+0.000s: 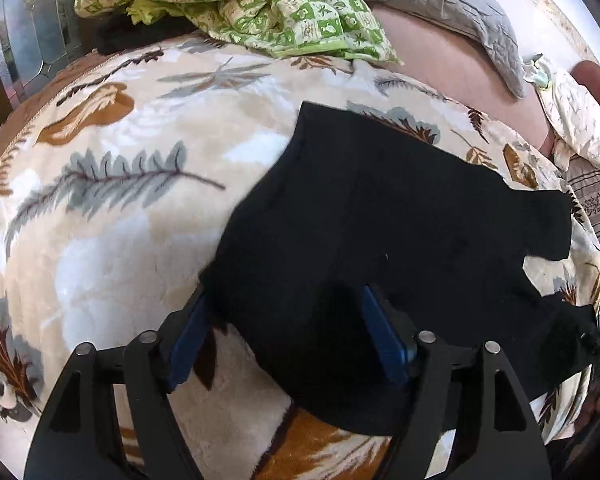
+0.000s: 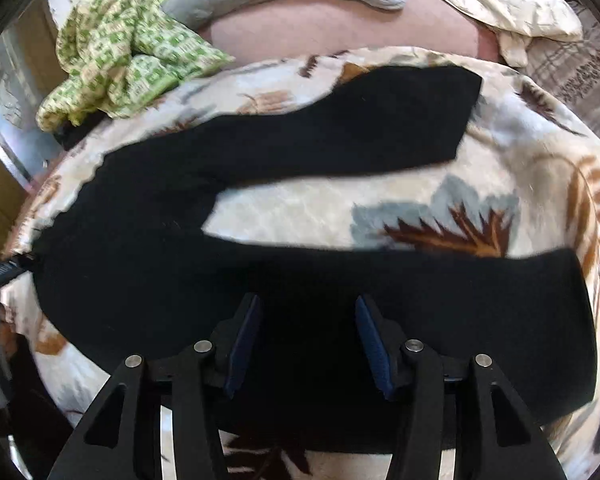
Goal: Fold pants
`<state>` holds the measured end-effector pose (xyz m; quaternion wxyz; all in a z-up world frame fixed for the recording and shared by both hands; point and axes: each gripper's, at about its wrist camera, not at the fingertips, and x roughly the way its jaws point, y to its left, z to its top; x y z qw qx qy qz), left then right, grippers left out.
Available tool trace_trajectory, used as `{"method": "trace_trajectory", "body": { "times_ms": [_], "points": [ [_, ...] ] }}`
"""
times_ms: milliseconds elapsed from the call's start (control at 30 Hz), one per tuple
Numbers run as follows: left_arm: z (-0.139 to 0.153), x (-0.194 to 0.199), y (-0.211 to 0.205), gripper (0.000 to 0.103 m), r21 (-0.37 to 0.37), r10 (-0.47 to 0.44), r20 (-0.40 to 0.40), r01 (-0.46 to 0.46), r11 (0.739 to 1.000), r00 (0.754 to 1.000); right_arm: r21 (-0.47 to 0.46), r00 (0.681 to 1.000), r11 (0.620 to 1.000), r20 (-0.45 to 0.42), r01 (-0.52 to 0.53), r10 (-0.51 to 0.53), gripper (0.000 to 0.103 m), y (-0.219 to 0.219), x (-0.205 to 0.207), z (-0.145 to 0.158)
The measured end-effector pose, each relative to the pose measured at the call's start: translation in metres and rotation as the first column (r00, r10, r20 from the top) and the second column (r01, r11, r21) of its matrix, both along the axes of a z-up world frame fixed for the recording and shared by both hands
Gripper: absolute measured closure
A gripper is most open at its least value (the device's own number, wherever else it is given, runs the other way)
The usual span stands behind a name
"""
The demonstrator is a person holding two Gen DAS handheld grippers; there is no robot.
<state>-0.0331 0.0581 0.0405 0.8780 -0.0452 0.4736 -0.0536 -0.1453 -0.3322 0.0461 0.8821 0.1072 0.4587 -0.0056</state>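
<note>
Black pants (image 2: 260, 184) lie spread on the leaf-print blanket (image 1: 120, 200), legs apart and unfolded, so folding's barely started in my view; my left claw (image 1: 286, 332) and right claw (image 2: 308, 336) both gape wide above the pants, gripping nothing.

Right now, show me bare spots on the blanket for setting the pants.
Free: the blanket left of the pants, and the patch between the two legs. Crowded: the far edge, under the green quilt and grey pillow.
</note>
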Motion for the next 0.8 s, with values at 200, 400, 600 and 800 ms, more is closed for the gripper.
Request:
{"method": "trace_trajectory", "body": {
  "times_ms": [200,400,600,800],
  "points": [
    [0.026,0.027,0.003,0.019,0.025,-0.020,0.075,0.018,1.000,0.997,-0.057,0.994,0.994,0.055,-0.094,0.097,0.036,0.004,0.048,0.025],
    [0.031,0.069,-0.007,0.018,0.086,-0.094,0.096,0.086,0.993,0.991,-0.130,0.982,0.976,0.039,-0.176,0.182,0.031,0.014,0.107,0.026],
    [0.023,0.116,-0.016,0.018,0.078,-0.181,0.074,0.175,0.981,0.981,-0.156,0.966,0.955,0.028,-0.251,0.259,0.024,0.020,0.153,0.021],
    [0.012,0.157,-0.034,0.018,0.121,-0.332,0.030,0.327,0.937,0.943,-0.134,0.928,0.920,0.008,-0.368,0.373,0.020,0.023,0.194,0.011]
  ]
}}
